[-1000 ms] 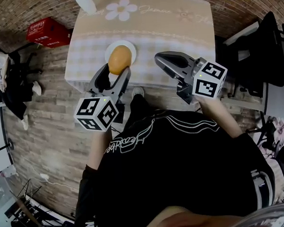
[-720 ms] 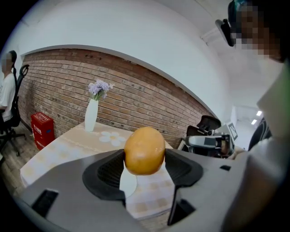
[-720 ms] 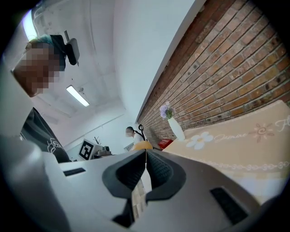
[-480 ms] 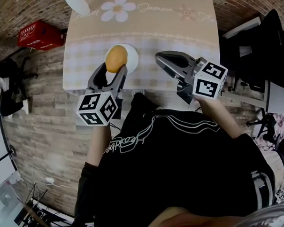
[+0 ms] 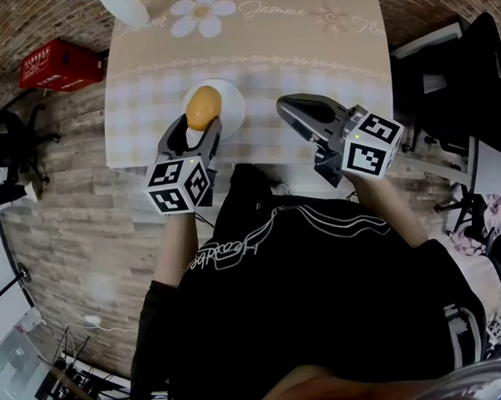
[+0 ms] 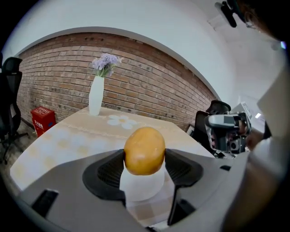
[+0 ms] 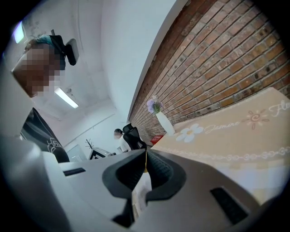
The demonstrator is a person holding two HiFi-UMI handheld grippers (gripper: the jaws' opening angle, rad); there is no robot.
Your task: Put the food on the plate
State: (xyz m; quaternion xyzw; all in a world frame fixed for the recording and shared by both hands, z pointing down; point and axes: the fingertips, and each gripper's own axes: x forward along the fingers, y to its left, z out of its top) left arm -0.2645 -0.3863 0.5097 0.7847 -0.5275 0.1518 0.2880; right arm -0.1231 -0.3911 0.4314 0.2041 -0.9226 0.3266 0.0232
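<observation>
A yellow-orange, egg-shaped piece of food [image 5: 202,107] is clamped between the jaws of my left gripper [image 5: 200,123]. It hangs over the near left part of a small white plate [image 5: 230,101] on the beige checked table [image 5: 327,59]. In the left gripper view the food [image 6: 144,149] sits between both pads with the plate [image 6: 141,186] right beneath it. To the right of the plate, above the table's near edge, my right gripper [image 5: 292,109] is shut with nothing in it. In the right gripper view its pads [image 7: 156,170] meet.
At the table's far left corner stands a white vase with purple flowers [image 6: 97,96]. A daisy print [image 5: 197,11] marks the cloth beyond the plate. On the brick floor to the left lies a red box [image 5: 54,64]. Black chairs [image 5: 476,61] stand on the right.
My left gripper has carried the food slightly left and nearer over the plate. The head view has shifted a little. My right gripper has hardly moved.
</observation>
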